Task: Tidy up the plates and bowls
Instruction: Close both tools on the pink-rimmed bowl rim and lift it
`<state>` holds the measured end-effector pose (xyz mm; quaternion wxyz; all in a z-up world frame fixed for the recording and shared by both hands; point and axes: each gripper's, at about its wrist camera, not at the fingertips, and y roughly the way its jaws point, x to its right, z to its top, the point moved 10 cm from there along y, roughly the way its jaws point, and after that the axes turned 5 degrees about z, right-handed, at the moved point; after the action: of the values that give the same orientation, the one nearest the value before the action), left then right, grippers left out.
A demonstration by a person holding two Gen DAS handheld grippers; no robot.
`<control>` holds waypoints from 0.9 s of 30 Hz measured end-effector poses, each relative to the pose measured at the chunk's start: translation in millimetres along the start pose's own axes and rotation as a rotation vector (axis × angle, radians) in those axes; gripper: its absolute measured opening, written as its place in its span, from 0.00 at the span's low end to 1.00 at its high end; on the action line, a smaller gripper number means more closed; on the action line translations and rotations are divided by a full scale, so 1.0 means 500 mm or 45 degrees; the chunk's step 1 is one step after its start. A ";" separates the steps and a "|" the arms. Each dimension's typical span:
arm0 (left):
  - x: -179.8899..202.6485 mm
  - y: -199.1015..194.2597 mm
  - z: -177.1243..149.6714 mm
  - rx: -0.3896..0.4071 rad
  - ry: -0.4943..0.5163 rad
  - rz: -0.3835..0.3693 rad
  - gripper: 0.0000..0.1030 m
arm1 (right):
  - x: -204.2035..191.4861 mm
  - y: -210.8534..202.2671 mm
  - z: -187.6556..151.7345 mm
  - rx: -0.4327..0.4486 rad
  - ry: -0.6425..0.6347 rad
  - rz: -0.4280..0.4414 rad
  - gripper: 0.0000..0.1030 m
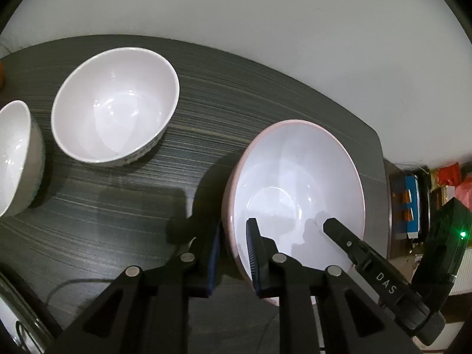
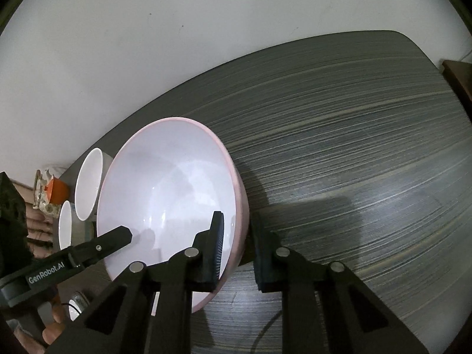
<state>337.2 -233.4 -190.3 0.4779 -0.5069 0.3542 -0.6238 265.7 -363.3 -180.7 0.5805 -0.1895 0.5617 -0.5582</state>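
1. Pink-rimmed bowl sits on the dark striped table; both grippers straddle its rim from opposite sides.
2. Left gripper has its fingers apart, one pad inside the bowl and the other just outside the wall; whether the pads touch the wall cannot be told.
3. Right gripper also stands with fingers apart, one pad inside the rim and one outside on the table side; contact is equally unclear.
4. Beyond the left fingers, well apart from the pink bowl, stands a white bowl, with a second white bowl near it at the frame edge.
5. Ahead and right of the right fingers, bare tabletop stretches to the rounded far edge, which meets a pale wall.
6. Past the table edge beyond the bowl lies blurred clutter.
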 end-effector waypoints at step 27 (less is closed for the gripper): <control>-0.176 -0.241 -0.309 0.032 -0.048 0.074 0.17 | -0.183 -0.140 -0.267 -0.015 -0.140 0.057 0.17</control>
<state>161.3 -120.8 -140.7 0.5087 -0.5020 0.3521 -0.6044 143.2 -251.6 -120.7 0.6215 -0.2107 0.5363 -0.5307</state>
